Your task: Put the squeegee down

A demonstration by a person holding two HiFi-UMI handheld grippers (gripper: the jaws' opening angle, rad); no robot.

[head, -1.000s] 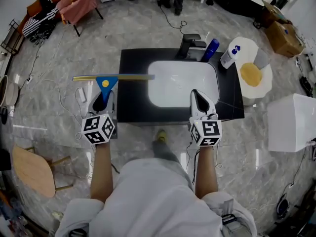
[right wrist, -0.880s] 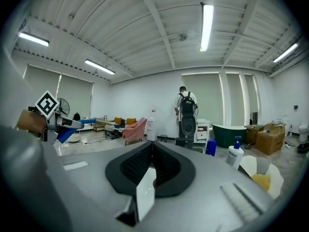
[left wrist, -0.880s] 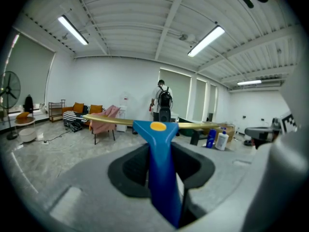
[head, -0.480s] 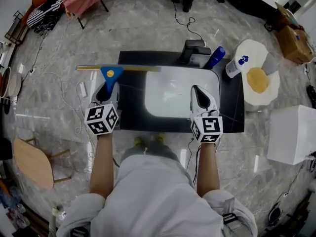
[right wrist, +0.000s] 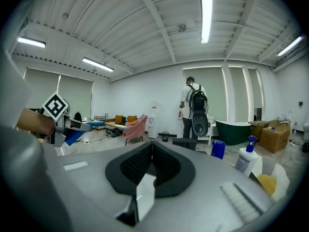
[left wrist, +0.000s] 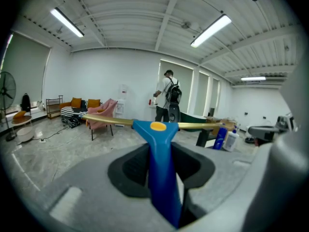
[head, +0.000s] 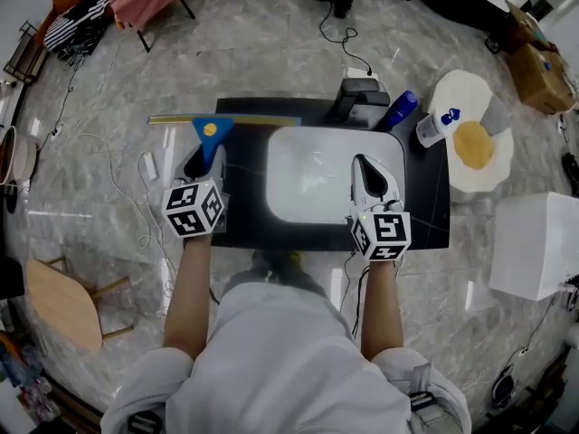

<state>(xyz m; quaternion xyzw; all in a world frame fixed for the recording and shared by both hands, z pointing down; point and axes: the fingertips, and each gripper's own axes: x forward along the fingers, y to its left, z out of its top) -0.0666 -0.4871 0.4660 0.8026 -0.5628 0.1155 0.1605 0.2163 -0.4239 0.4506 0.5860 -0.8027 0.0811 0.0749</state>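
The squeegee (head: 213, 132) has a blue handle with a yellow dot and a long brass-coloured blade bar. My left gripper (head: 204, 159) is shut on its handle. It holds the bar crosswise over the back left corner of the black counter (head: 240, 215). In the left gripper view the blue handle (left wrist: 161, 173) runs up between the jaws to the bar (left wrist: 193, 125). My right gripper (head: 368, 172) hovers over the right part of the white basin (head: 312, 174). It is shut, with its pads together and nothing in them, as the right gripper view (right wrist: 150, 151) shows.
Behind the basin stand a black tap (head: 357, 98), a blue bottle (head: 396, 111) and a white pump bottle (head: 436, 127). A round white stool with a yellow sponge (head: 474, 145) is at the right. A white box (head: 534, 242), a wooden chair (head: 61, 302) and floor cables surround the counter. A person (left wrist: 169, 100) stands far off.
Both grippers have moved forward over the counter. The squeegee bar has gone from left of the counter toward its back left corner. The right gripper now sits further over the basin.
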